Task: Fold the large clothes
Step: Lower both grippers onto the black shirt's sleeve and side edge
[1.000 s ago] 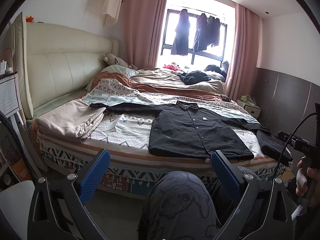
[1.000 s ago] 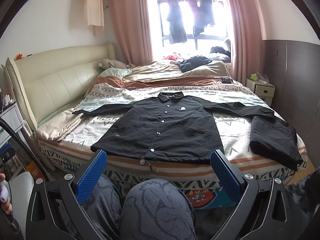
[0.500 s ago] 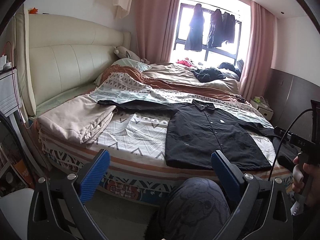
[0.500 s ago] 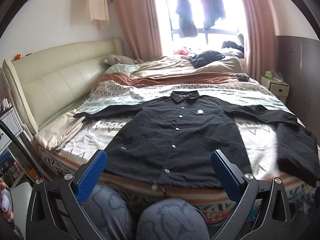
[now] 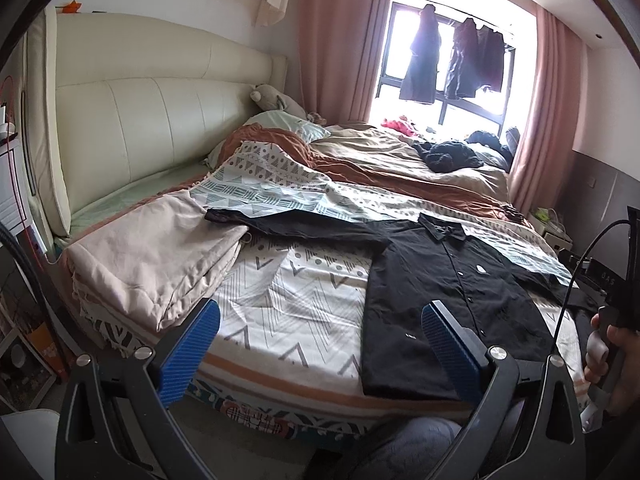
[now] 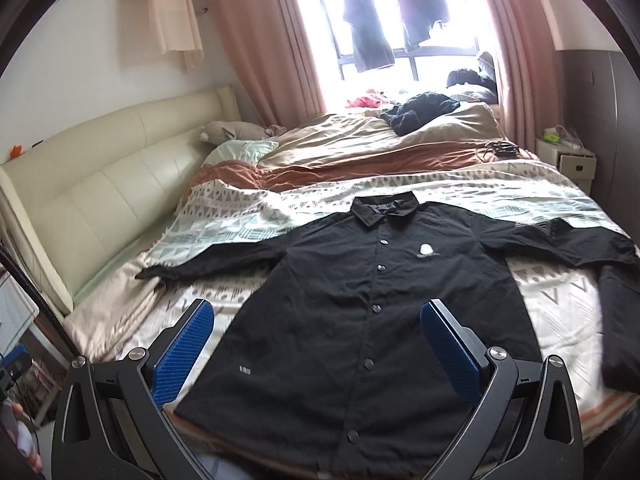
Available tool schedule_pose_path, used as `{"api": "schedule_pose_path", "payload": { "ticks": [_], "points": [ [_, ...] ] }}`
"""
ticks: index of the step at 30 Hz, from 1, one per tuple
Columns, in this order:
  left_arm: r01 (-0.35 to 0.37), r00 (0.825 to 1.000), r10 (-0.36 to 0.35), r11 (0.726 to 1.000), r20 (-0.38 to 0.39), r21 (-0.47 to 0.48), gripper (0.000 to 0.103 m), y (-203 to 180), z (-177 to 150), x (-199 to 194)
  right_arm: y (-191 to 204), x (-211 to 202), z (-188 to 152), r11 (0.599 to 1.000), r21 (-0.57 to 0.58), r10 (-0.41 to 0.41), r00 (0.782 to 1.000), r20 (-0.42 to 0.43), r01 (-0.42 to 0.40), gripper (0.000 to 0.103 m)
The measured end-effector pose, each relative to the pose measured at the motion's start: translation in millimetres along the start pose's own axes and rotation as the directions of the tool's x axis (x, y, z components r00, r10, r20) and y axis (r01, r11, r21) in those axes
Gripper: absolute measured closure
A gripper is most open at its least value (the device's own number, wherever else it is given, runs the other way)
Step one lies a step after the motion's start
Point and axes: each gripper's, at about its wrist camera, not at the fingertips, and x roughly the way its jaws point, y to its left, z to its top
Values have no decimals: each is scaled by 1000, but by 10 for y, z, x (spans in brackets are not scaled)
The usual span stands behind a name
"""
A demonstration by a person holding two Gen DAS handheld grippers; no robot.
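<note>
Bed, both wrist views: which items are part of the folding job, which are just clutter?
Job:
black shirt, spread flat, buttoned
left gripper, open
right gripper, open

Lying about:
beige folded cloth
dark clothes heap
plush toy
hanging clothes
pillow

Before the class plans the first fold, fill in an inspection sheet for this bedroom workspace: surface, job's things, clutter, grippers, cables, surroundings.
Surface: bed with a patterned cover.
Job's things: black shirt spread flat, buttoned, sleeves out.
Clutter: folded beige cloth at the bed's left edge; dark clothes heap near the window.
Grippers: left gripper and right gripper open, holding nothing.
Cables: black cable by the right hand.
Surroundings: pink curtains; hanging clothes.
</note>
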Motion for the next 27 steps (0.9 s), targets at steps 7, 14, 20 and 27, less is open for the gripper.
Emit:
{"api": "schedule_pose_path", "payload": {
  "ticks": [7, 14, 20, 27],
  "points": [
    [-46, 999, 44, 998, -31, -44, 0, 151, 228, 487, 24, 655, 204, 999, 39, 24, 999, -38, -23, 0],
    [-67, 997, 64, 994, -37, -84, 0, 295, 465, 877, -17, 1146, 450, 995, 93, 40, 998, -53, -35, 0],
    [-78, 996, 71, 987, -53, -139, 0, 486, 634, 1253, -13, 1579, 563, 993, 116, 38, 998, -59, -31, 0],
    [-88, 995, 75, 974, -69, -209, 1, 752, 868, 1768, -39, 2216, 670, 989, 146, 52, 994, -101, -37, 2]
  ]
}}
